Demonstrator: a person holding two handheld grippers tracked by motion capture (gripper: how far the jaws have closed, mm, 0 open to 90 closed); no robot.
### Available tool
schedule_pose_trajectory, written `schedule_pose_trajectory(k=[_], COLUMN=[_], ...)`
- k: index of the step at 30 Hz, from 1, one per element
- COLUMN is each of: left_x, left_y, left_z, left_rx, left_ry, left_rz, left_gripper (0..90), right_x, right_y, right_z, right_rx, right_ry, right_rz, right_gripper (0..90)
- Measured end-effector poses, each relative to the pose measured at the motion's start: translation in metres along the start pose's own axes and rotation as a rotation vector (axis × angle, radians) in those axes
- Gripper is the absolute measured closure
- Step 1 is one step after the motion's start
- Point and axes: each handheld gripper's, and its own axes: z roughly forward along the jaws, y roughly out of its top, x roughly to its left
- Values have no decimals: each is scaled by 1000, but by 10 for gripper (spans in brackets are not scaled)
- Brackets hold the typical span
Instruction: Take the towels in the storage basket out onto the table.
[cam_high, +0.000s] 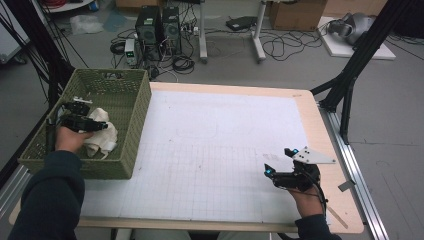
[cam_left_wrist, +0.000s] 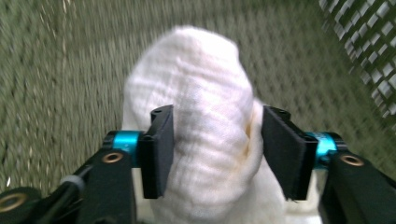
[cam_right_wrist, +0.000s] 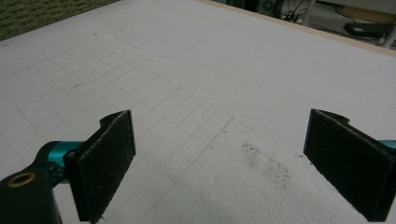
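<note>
**Left claw closing around a white cloth in the basket**

Closest to the camera, in the left gripper view, two black pads (cam_left_wrist: 159, 151) stand on either side of a bunched white cloth (cam_left_wrist: 201, 140). The left claw (cam_high: 92, 125) is about half open. Its pads flank the cloth and sit right against its folds, but I cannot tell for sure that they are pressing in. The cloth lies inside a green woven basket (cam_high: 135, 125), which sits at the left edge of the surface (cam_high: 210, 150), near the far left corner.

The right claw (cam_high: 280, 161) hovers wide open over the white gridded sheet near the right front corner of the surface, with nothing between its pads.

To do this grasp well, I would judge that the left claw should close fully on the thickest bunch of fabric, gathering several folds and not a single loose layer. It should then lift straight up, clear of the basket wall, so the cloth does not snag on the weave.
</note>
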Motion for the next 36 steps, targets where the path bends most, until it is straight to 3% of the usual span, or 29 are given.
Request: schedule_pose_trajectory(k=[4, 5, 6, 7, 8, 11, 13, 16, 22, 27, 36], left_x=[0, -1, -1, -1, -1, 0, 2, 5, 11, 11, 8], left_y=[-1, -1, -1, -1, -1, 0, 1, 1, 2, 0, -1], left_z=[3, 4, 4, 3, 2, -2, -8, -16, -42, -65, -90], left_rx=[28, 39, 44, 44, 38, 10, -41, -82, -284, -443, -620], left_ry=[-2, -3, -10, -16, -18, -24, -43, -35, -50, -49, -112], left_rz=[13, 18, 17, 16, 14, 0, -43, -64, -106, -93, -145], left_gripper=[499, 596, 650, 650, 721, 740, 748, 754, 753, 753, 752], right_x=[0, 1, 1, 1, 0, 1, 0, 0, 2, 2, 3], right_y=[0, 0, 0, 0, 0, 0, 0, 0, 1, 1, 3], right_z=[-1, -1, -1, -1, 0, -1, -1, -1, -1, -1, -1], right_rx=[2, 3, 3, 3, 4, 5, 3, 1, 2, -1, -6], right_ry=[-1, -2, -1, -1, 0, -1, -2, -3, -3, 1, 5], right_rz=[-4, 0, -1, -1, -5, 0, 0, -1, -9, -6, -7], right_gripper=[84, 84, 84, 84, 84, 84, 84, 84, 84, 84, 84])
